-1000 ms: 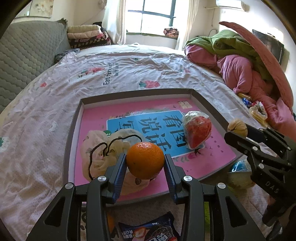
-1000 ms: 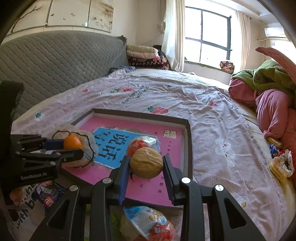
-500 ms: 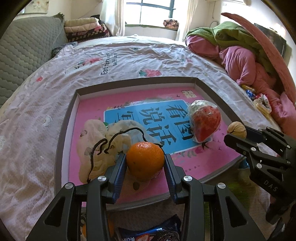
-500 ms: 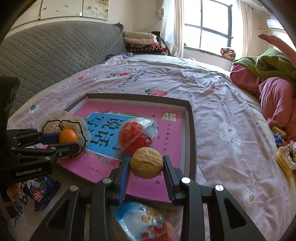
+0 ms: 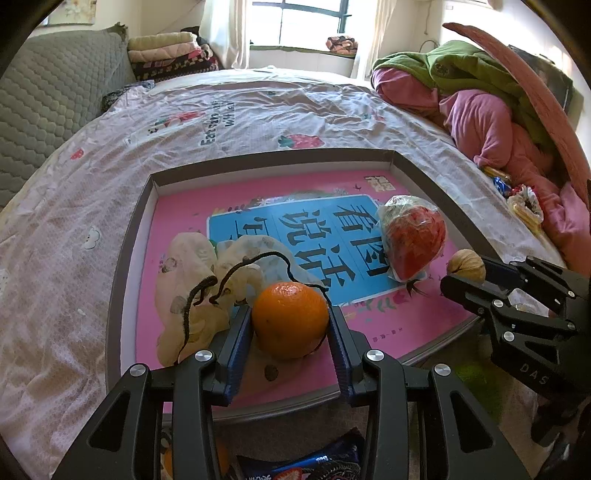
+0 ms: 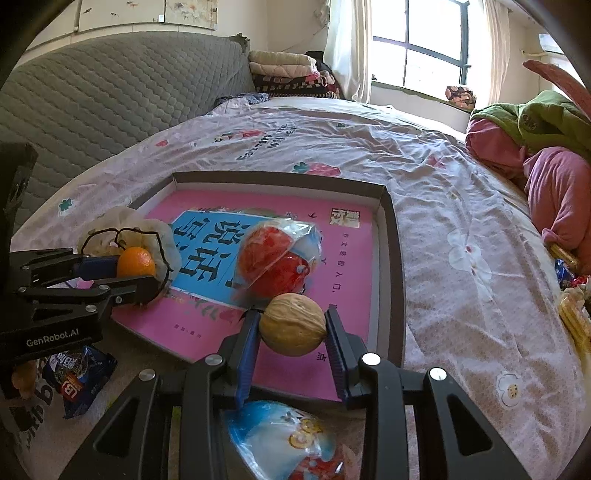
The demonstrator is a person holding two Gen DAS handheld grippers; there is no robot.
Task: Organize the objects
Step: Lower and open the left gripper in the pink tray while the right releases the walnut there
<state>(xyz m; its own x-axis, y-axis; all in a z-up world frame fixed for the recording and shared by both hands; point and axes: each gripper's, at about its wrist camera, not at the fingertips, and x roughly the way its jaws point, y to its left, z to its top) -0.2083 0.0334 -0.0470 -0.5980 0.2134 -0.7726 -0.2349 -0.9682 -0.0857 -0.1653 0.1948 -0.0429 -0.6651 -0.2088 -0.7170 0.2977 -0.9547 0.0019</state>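
Already, the tray (image 5: 125, 258) on the bed held a cloth pouch (image 5: 192, 280) and wrapped red snack (image 5: 415, 238). Left gripper (image 5: 291, 325) clamped an orange (image 5: 290, 319), right gripper (image 6: 291, 326) a walnut (image 6: 291, 324), both near its front edge, unplaced.

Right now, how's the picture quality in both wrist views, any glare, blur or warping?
Left wrist view: the window is blown out, the fisheye bends the tray edges, and the orange is sharp. Right wrist view: the window glares, the corners go dark, and the walnut stays crisp while the red snack bag looks slightly soft.
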